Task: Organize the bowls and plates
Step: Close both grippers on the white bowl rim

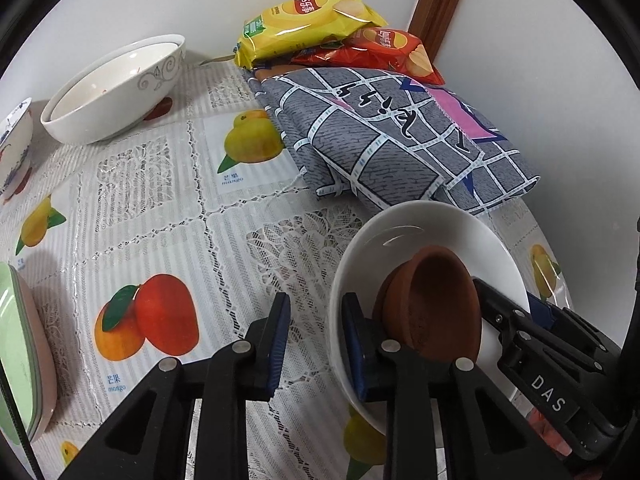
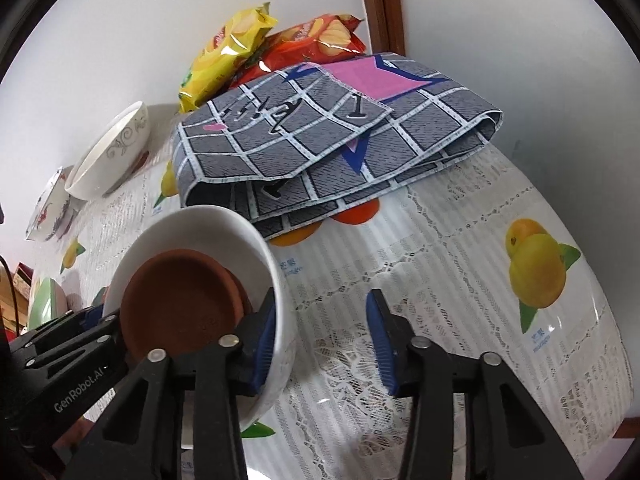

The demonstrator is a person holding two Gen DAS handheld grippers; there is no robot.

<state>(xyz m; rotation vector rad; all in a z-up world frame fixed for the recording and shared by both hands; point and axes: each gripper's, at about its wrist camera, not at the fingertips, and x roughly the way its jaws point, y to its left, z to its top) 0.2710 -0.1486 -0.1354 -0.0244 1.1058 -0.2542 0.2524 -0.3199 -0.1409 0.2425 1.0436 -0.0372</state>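
Left wrist view, bottom centre: left gripper [image 1: 316,304] straddles the near rim of the white bowl [image 1: 400,232]. One pad sits inside the wall and the other outside, with a visible gap to the rim. Jaws are spread and not pinching yet.

Right wrist view, bottom centre: right gripper [image 2: 323,296] does the same on the opposite rim. Inner pad is against the wall, outer pad well clear, so this one is spread too.

The bowl sits lower right in the left view and lower left in the right view. Terracotta saucers [image 2: 180,300] lean tilted inside it, probably two nested, but I can't be sure from these angles. I also can't tell whether the bowl's base is flat on the tablecloth [image 1: 160,200].

Step as I read it: a two-sided rim grab to move the bowl. Doing it well:
- Seat both pads deep on the wall before squeezing.
- Close both sides evenly.
- Lift level, because the saucers are loose and will slide.
- Keep the inner pads off the saucers.

Pose: both grippers pitch steeply down and face each other across the bowl.

Further back, a folded cloth [image 1: 380,136] lies just behind the bowl, with a yellow snack bag [image 1: 304,24] and a red snack bag [image 1: 380,48] against the wall.

Likely destinations:
- Patterned bowl [image 1: 116,88], upper left.
- Small bowl [image 1: 14,140], left edge.
- Green and pink plates [image 1: 24,352], lower left.
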